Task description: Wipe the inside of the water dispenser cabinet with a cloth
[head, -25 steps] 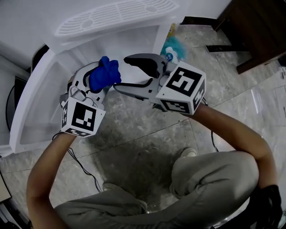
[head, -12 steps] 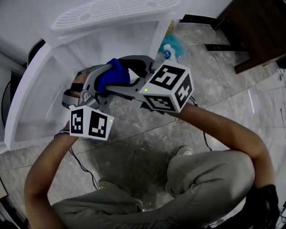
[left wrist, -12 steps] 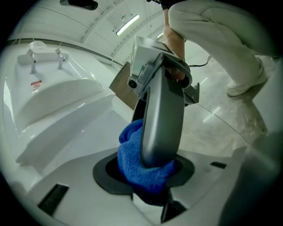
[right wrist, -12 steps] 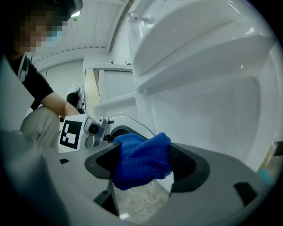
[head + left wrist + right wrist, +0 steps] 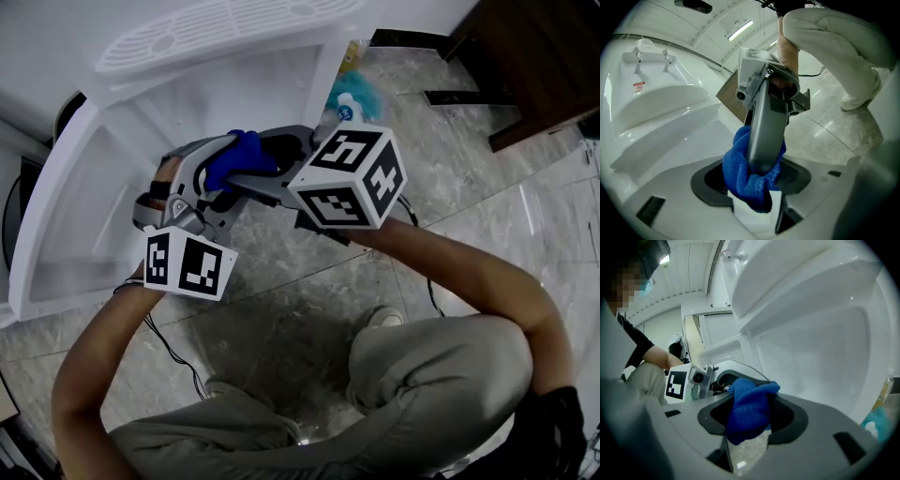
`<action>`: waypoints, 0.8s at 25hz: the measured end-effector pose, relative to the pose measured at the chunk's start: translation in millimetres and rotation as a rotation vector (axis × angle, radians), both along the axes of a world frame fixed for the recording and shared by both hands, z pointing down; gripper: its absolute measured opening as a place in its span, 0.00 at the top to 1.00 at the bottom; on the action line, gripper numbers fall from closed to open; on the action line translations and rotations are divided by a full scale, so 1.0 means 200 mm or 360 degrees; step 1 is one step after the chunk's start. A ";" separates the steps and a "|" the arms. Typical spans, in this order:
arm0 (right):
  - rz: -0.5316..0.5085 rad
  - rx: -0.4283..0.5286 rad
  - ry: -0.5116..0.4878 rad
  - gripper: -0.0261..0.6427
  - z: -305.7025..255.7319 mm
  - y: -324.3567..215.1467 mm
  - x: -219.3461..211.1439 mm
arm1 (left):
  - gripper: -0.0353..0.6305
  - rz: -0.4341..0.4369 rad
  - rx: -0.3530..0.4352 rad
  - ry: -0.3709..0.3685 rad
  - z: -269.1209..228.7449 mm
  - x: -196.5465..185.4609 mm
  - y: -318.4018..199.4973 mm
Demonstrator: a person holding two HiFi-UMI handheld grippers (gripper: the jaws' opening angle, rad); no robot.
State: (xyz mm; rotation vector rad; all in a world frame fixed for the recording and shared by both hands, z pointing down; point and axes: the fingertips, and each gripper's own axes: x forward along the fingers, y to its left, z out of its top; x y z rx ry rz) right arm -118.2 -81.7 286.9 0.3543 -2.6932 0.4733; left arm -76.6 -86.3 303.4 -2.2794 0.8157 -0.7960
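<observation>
Two handheld grippers are seen from the head view, brought tip to tip before the open white cabinet. The left gripper is held low at the left. The right gripper is reached across from the right, with its marker cube turned up toward the camera. A blue cloth is bunched where the two sets of jaws cross, just outside the cabinet's opening. The door is swung wide at the left. A teal-and-white bottle is seen on the stone floor by the cabinet's right side.

From the left gripper view, the cloth is seen lying between the left jaws. These jaws have just been opening and are spread wide, with the cloth loose between them. One grey jaw of the right gripper is laid over the cloth from above.

From the right gripper view, the right jaws have just been closing and are clamped on the cloth. It is pinched between them, with a fold hanging below. The left gripper is seen just behind the cloth, and the cabinet's white interior is spread beyond.
</observation>
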 end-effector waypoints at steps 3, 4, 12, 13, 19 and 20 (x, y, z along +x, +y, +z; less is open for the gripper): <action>0.0003 0.0002 0.0016 0.72 0.00 0.00 0.01 | 0.58 0.0007 -0.0016 0.0026 0.00 0.01 0.00; 0.0006 0.0007 0.0020 0.72 0.00 0.00 0.01 | 0.58 0.0009 -0.0022 0.0030 0.00 0.01 0.00; -0.0011 0.0173 0.0040 0.72 0.05 -0.03 -0.04 | 0.58 -0.0035 -0.0195 0.0189 0.07 -0.10 0.01; 0.0004 0.0182 0.0023 0.72 0.05 -0.05 -0.04 | 0.58 -0.0074 -0.0233 0.0206 0.08 -0.13 0.01; 0.0219 0.0392 0.0070 0.72 0.15 -0.35 -0.02 | 0.59 -0.0264 -0.0446 0.0293 0.18 -0.29 0.06; 0.0239 0.0408 0.0089 0.72 0.18 -0.39 -0.04 | 0.61 -0.0255 -0.0478 0.0283 0.19 -0.30 0.09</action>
